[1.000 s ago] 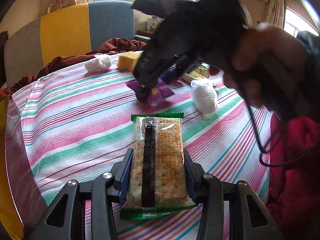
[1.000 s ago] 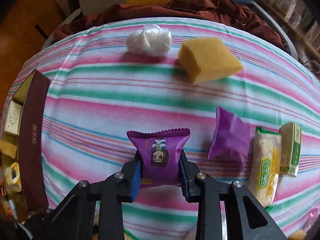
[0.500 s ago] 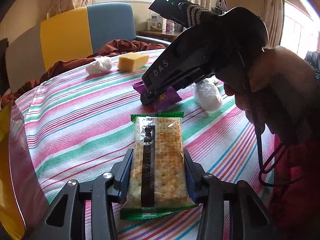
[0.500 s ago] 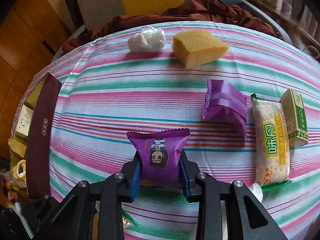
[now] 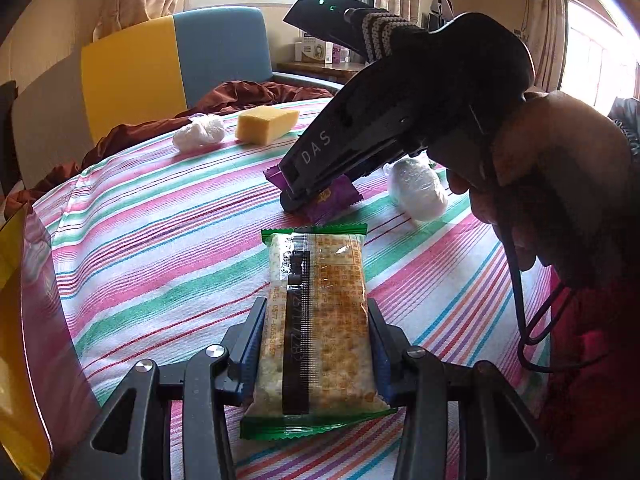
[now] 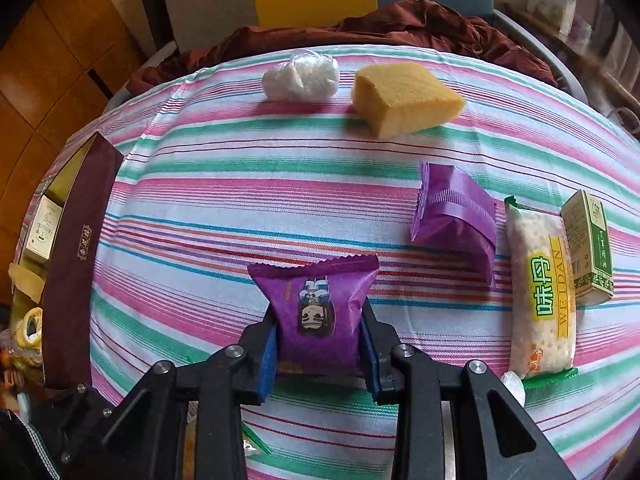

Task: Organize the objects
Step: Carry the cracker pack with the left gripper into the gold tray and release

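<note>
My left gripper (image 5: 316,344) is shut on a clear cracker packet with green ends (image 5: 318,320), held low over the striped tablecloth (image 5: 160,240). My right gripper (image 6: 320,344) is shut on a purple snack packet with a cartoon face (image 6: 316,312); it also shows in the left wrist view (image 5: 332,200), just beyond the cracker packet, under the right gripper body (image 5: 384,136). On the cloth lie a second purple packet (image 6: 456,220), a second cracker packet (image 6: 540,292) and a small green box (image 6: 588,248).
A yellow sponge (image 6: 404,96) and a white wrapped ball (image 6: 300,76) lie at the far side. Another white ball (image 5: 416,192) lies right of the right gripper. A dark red box (image 6: 72,260) with items stands at the left edge. A chair (image 5: 168,64) and brown cloth (image 6: 380,24) lie beyond.
The right gripper with the purple packet has drawn back toward me and a little left, away from the second purple packet. The left gripper has barely moved.
</note>
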Demonstrator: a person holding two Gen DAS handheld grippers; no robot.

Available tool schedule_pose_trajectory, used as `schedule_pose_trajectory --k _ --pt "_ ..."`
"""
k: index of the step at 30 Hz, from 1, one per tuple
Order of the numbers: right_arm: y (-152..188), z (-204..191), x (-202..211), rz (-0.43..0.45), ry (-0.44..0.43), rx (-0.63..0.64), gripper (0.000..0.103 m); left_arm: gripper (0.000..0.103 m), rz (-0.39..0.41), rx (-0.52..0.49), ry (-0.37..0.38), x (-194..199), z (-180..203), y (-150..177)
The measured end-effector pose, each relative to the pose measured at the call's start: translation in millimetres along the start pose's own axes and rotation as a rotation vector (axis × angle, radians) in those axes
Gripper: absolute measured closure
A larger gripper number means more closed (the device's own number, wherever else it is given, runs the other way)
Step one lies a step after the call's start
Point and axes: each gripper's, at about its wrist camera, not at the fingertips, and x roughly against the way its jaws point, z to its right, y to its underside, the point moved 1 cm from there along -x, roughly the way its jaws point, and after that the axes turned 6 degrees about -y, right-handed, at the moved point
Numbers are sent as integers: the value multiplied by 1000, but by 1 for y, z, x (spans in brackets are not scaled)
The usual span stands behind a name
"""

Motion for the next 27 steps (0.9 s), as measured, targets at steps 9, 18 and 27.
schedule_pose_trajectory --k 9,18,27 --pt "-1 -5 -5 1 12 24 68 58 -35 15 2 2 0 -3" --pt "-2 -10 -8 11 19 44 68 58 7 82 102 61 -8 -22" --pt "-2 -12 -8 14 32 57 68 58 35 414 -74 102 -132 -19"
